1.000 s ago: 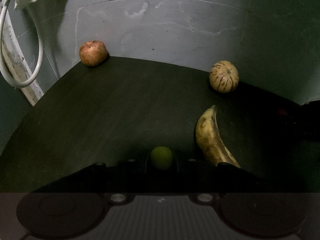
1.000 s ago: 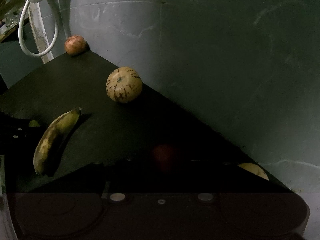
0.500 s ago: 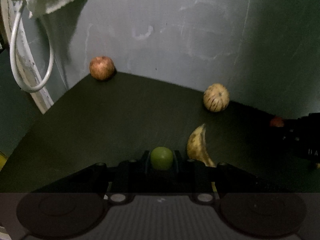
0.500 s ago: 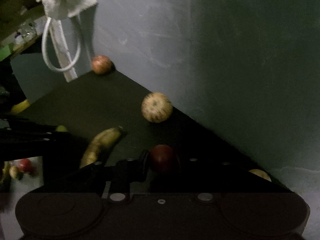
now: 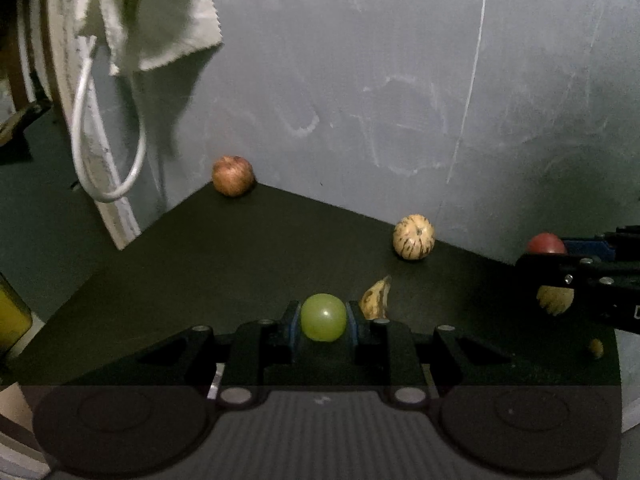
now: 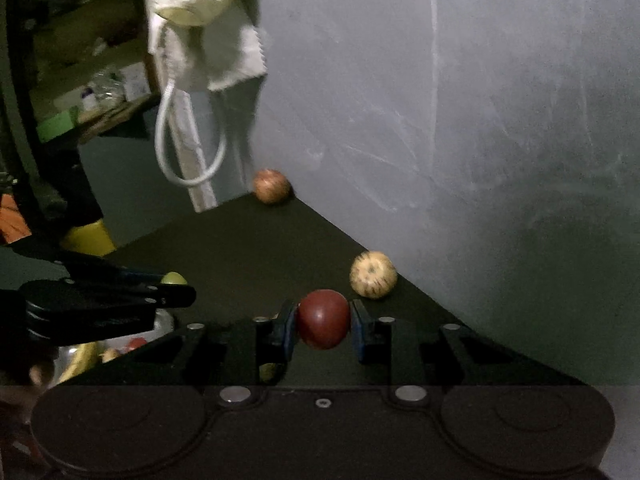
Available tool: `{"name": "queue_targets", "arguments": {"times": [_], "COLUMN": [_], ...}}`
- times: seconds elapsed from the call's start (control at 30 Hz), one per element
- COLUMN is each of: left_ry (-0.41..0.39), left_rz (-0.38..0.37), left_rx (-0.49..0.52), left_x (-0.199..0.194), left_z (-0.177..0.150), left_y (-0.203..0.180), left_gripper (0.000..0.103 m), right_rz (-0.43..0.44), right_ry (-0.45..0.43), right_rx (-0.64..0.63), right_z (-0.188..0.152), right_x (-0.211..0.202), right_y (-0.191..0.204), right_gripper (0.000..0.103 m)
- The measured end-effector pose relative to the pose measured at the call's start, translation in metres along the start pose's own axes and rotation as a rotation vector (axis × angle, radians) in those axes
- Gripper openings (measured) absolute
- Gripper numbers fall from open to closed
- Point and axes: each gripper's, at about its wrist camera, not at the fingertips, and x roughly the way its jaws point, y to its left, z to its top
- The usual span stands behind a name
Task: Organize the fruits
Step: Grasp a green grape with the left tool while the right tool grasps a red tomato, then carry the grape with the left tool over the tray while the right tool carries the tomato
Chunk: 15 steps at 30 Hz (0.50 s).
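My left gripper [image 5: 323,317] is shut on a small green round fruit [image 5: 323,317] and holds it above the dark table [image 5: 224,264]. My right gripper [image 6: 323,319] is shut on a dark red round fruit [image 6: 323,319], also held up; it shows at the right of the left wrist view [image 5: 546,243]. On the table lie a reddish apple [image 5: 233,175] in the far corner, a striped pale melon [image 5: 413,237] by the wall, and a spotted banana [image 5: 376,300], partly hidden behind my left fingers.
A grey wall [image 5: 400,80] runs along the table's back. A white cloth [image 5: 160,20] and a white cable loop [image 5: 108,160] hang at the left. A metal bowl [image 6: 160,328] holding fruit sits below left in the right wrist view. A yellow object [image 6: 86,240] stands off the table.
Both grippers have risen and drawn back from the table, each carrying its fruit. The fruits on the table look smaller and farther away, and the banana is more hidden.
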Motion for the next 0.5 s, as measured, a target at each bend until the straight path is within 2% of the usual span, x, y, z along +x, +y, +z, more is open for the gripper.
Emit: {"name": "queue_targets", "arguments": {"times": [0.5], "left_ry": [-0.092], "left_rz": [0.08], "left_rx": [-0.087], "left_x": [-0.085], "left_z": [-0.018], "left_y": [-0.001], "left_gripper": [0.025], "right_rz": [0.147], "right_ry": [-0.112], "right_rx": [-0.115], "right_z": [0.013], "right_x": [-0.074], "right_y": [0.042], "right_gripper": [0.029]}}
